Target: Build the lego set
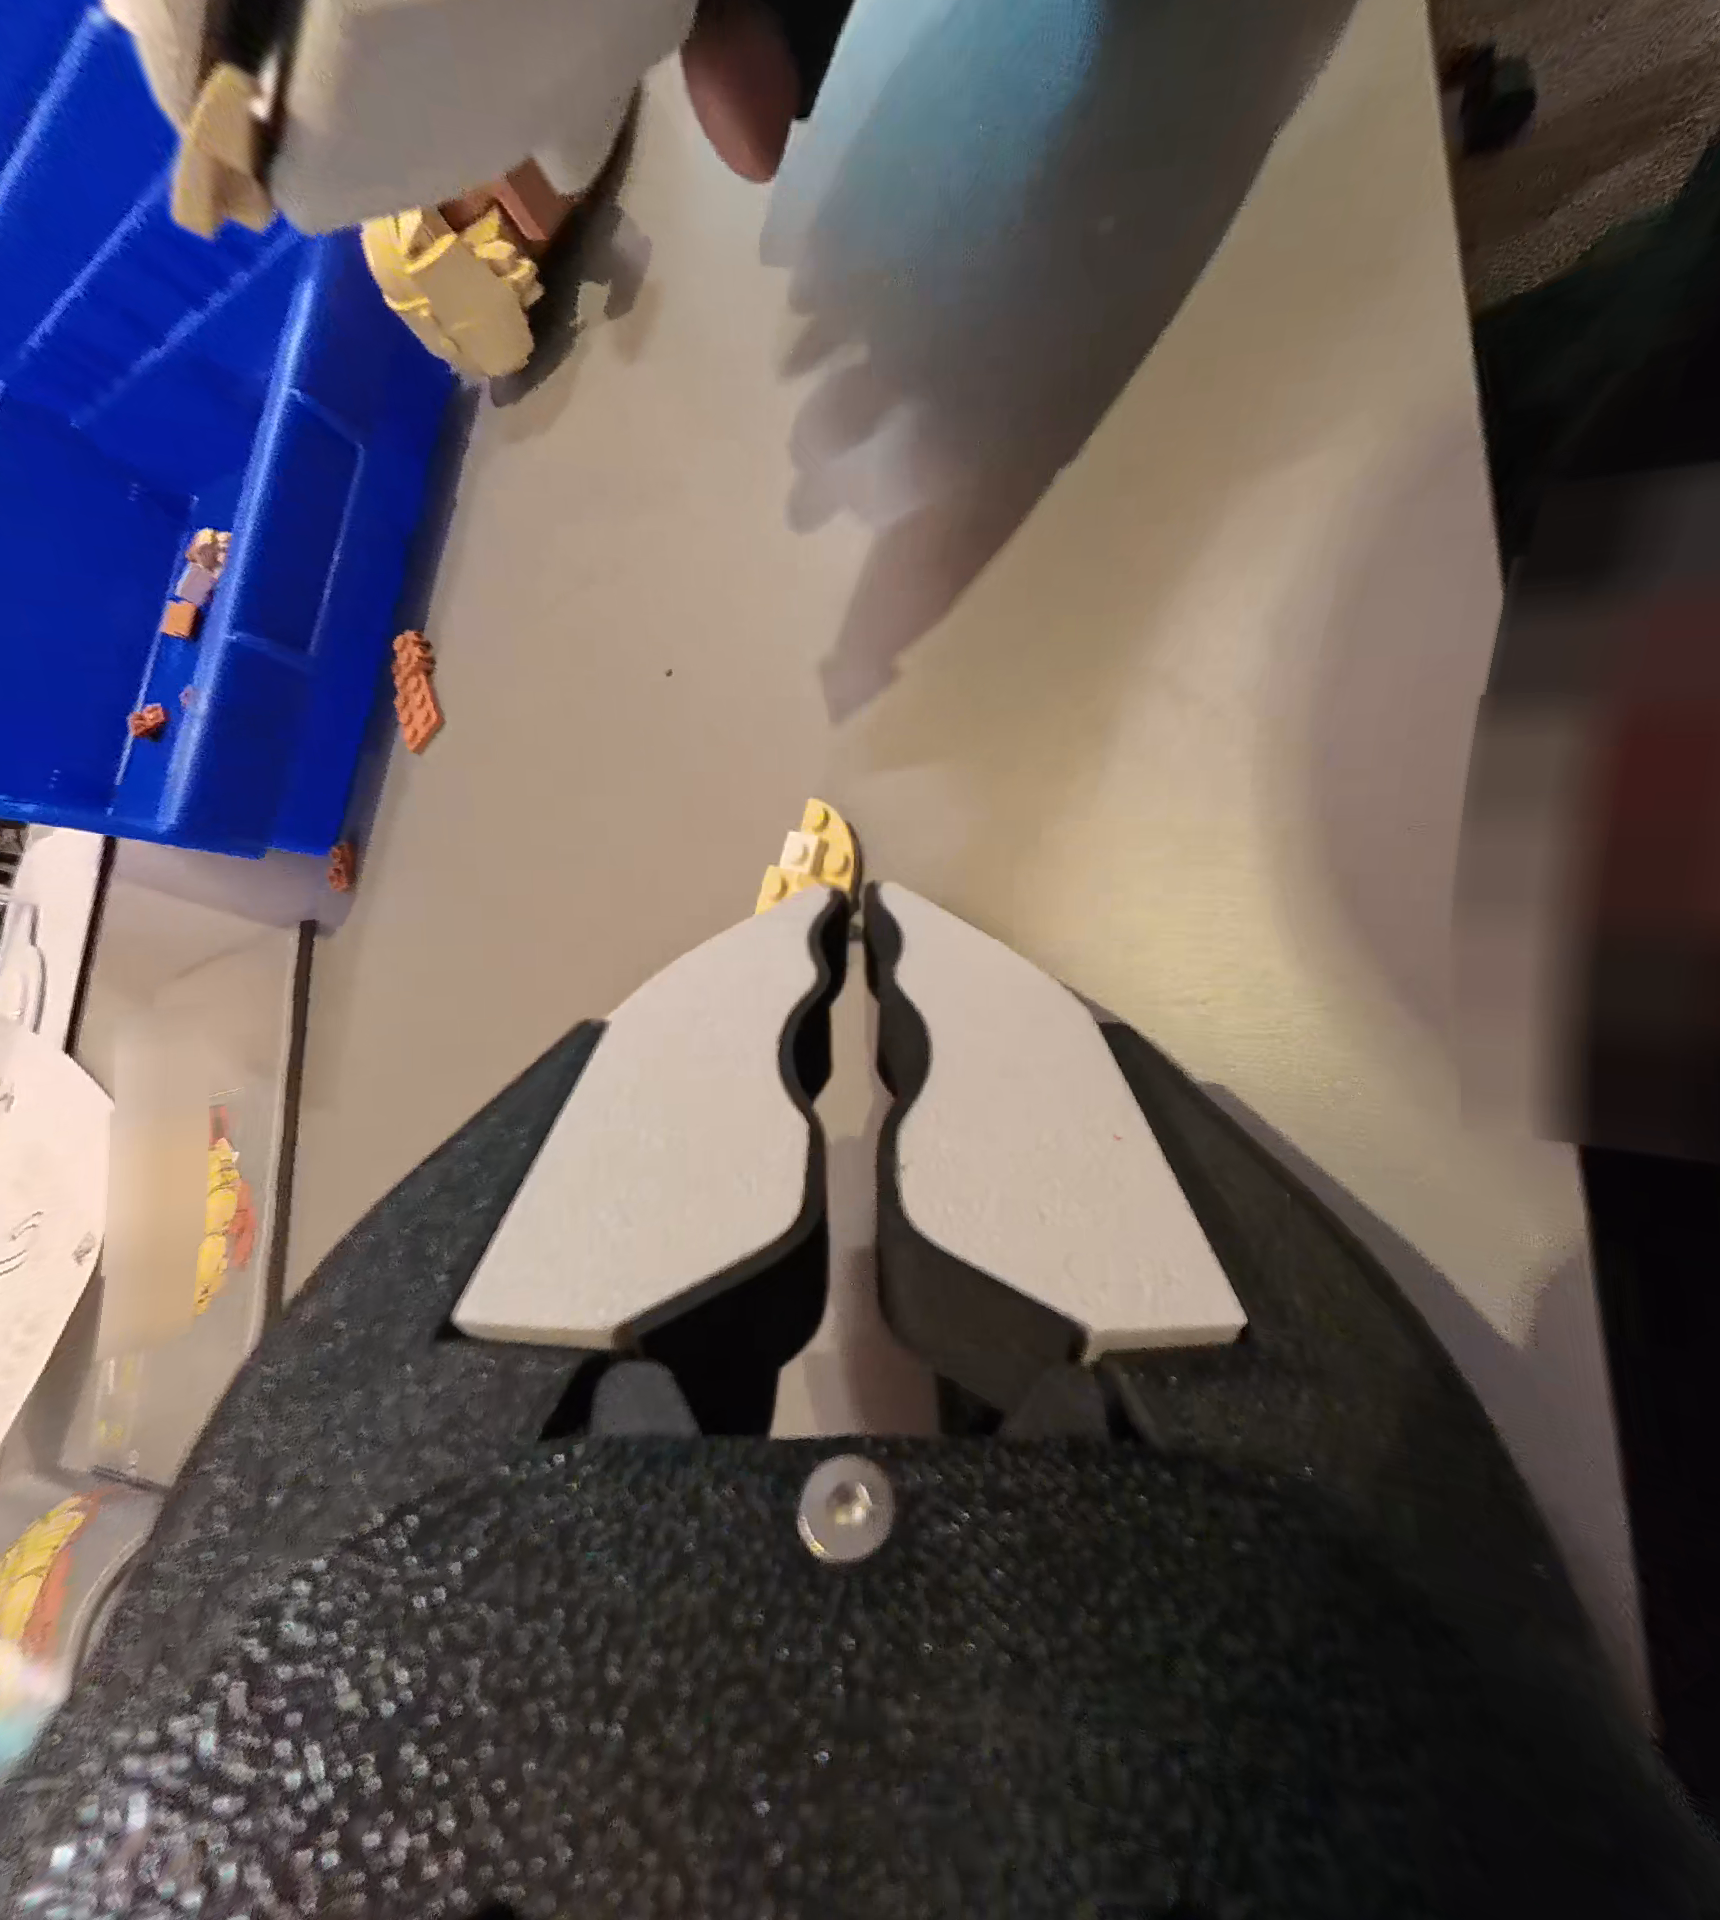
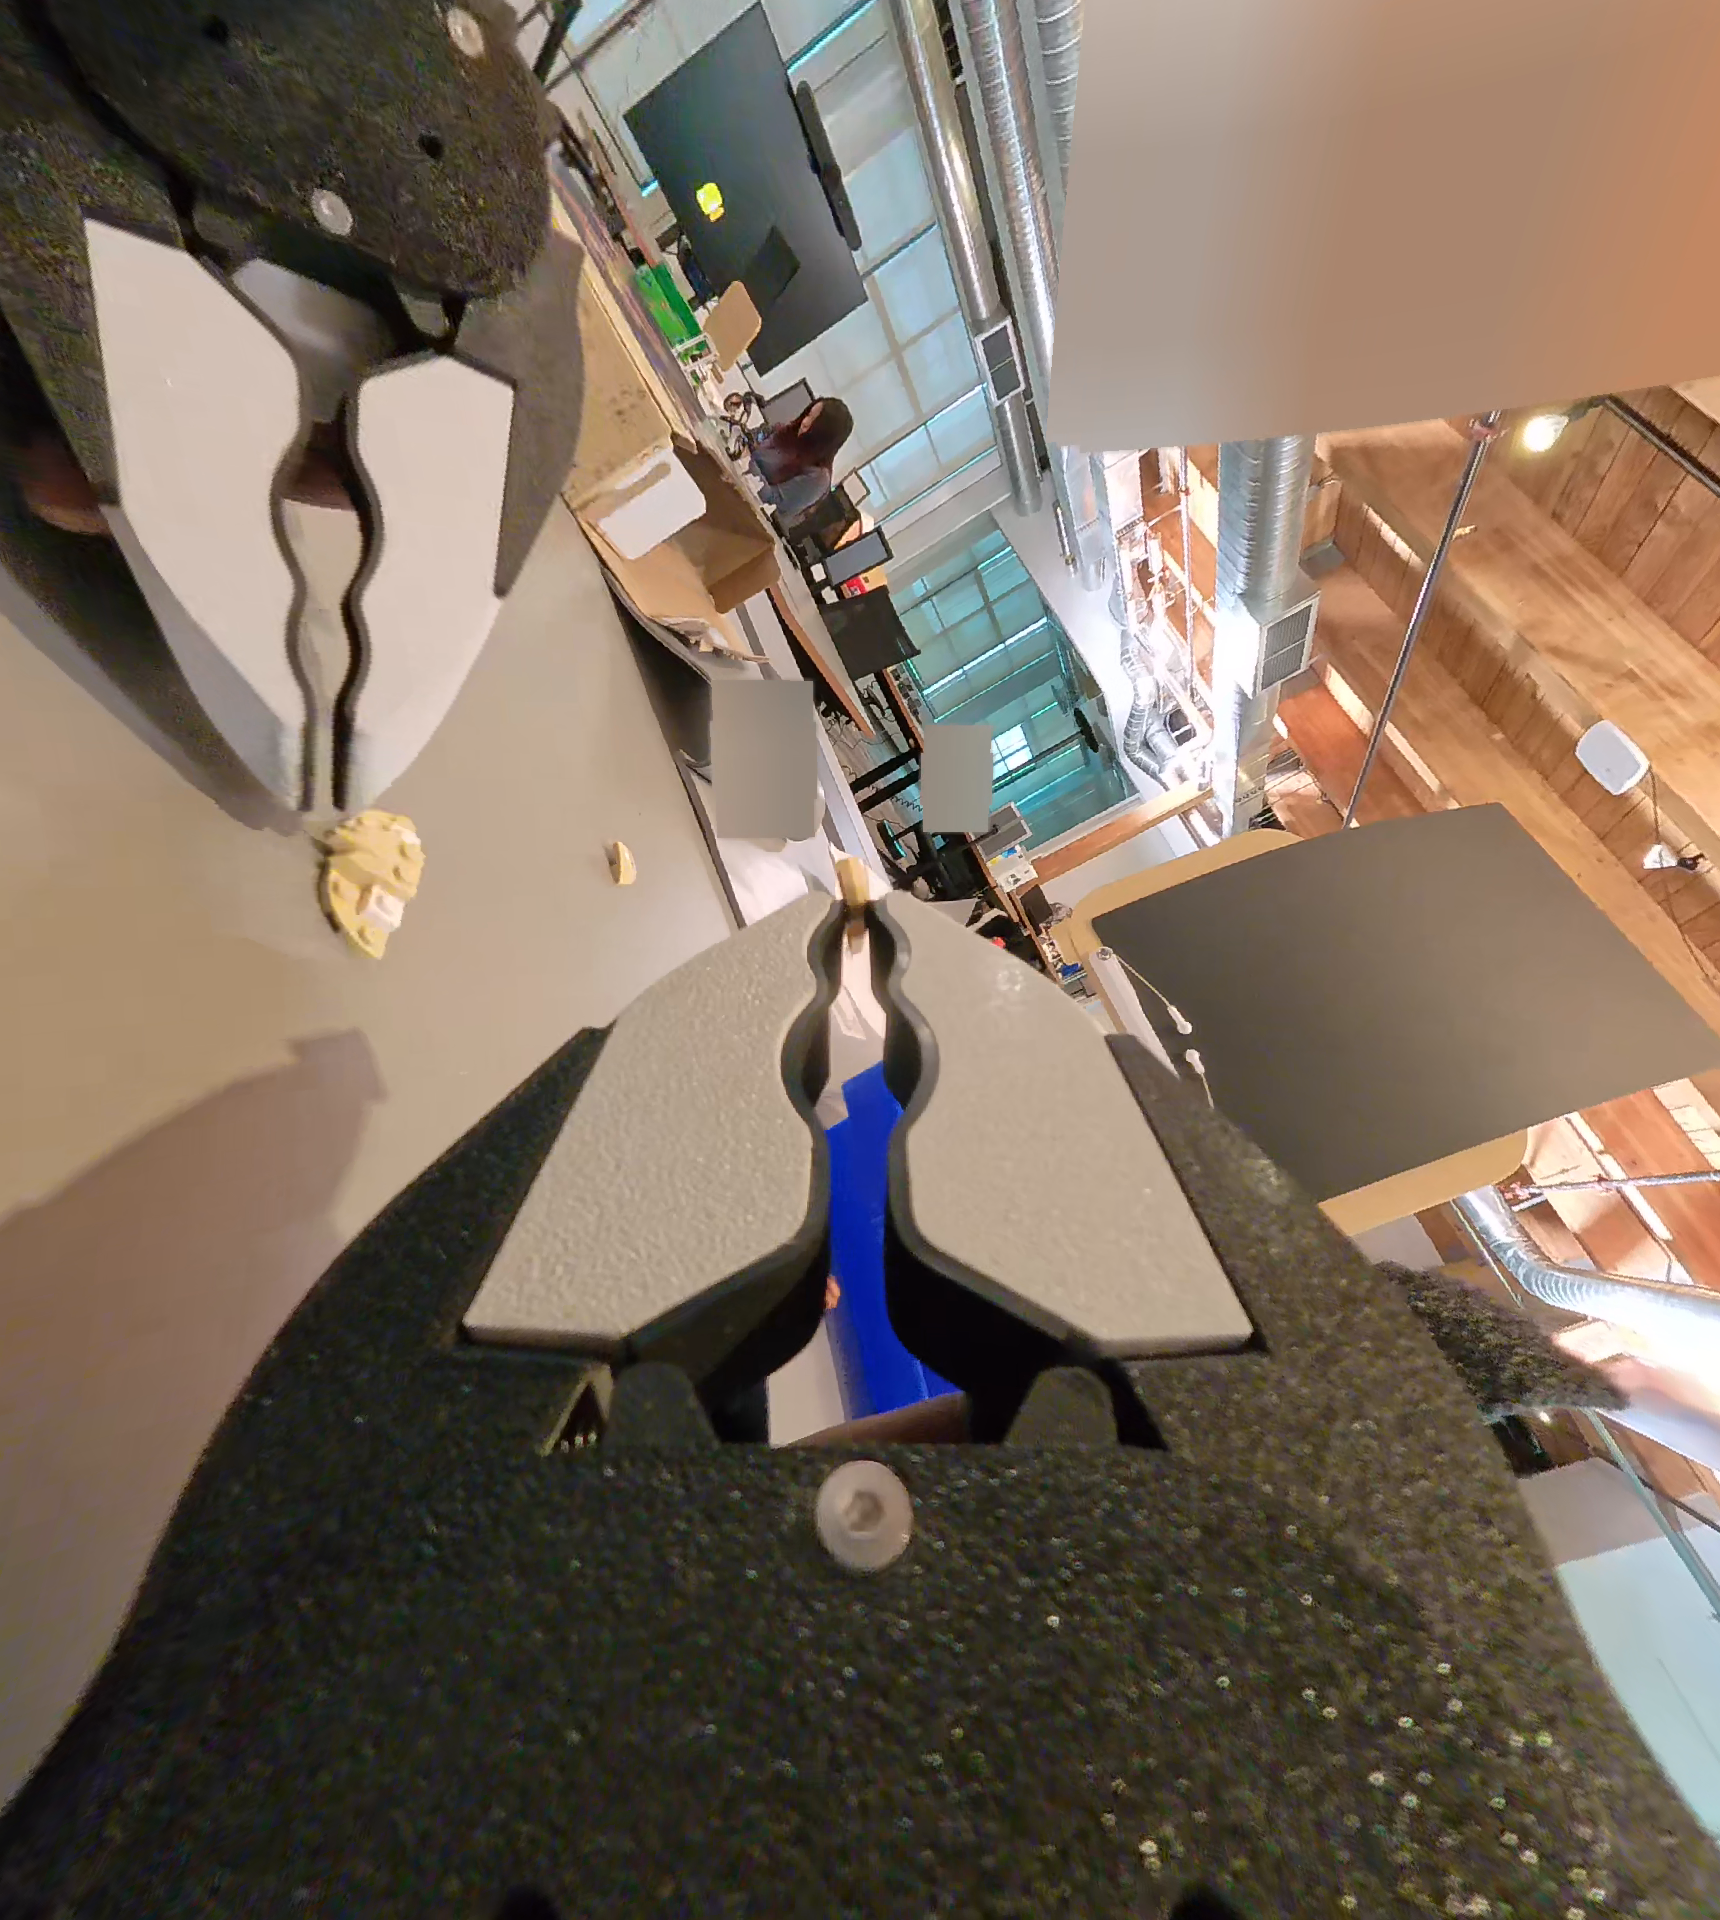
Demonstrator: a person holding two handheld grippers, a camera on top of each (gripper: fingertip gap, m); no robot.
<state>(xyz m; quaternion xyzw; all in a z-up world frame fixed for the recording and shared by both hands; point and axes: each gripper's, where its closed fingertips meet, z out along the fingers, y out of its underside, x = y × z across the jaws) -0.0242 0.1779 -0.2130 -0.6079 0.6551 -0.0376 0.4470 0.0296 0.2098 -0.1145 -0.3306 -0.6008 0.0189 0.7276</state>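
The left gripper (image 1: 854,902) has its fingers (image 1: 690,1122) closed narrow on a small yellow lego assembly (image 1: 820,852), a rounded plate with a white piece on it, which rests on the pale counter (image 1: 1095,831) near its middle. In the right wrist view the same assembly (image 2: 370,878) lies flat under these fingers. The right gripper (image 2: 851,920) is raised above the counter and pinches a small tan lego piece (image 2: 850,883) at the tips of its narrow fingers (image 2: 690,1143).

The build seems to be at a middle stage. A bigger yellow and brown sub-assembly (image 1: 456,275) already stands near the far edge of the counter, beside the blue sorting bin (image 1: 108,499). Loose pieces are still waiting: orange-brown bricks (image 1: 416,691) on the counter next to the bin, a few more inside the bin, and one tan piece (image 2: 620,862) lying alone. I judge that the held tan piece must next be pressed on the small assembly, and later this one joined to the bigger one.

A torn paper bag (image 1: 4,1247) with a printed mark and a booklet (image 1: 201,1226) with pictures lie at the near left corner; I do not give their writing.
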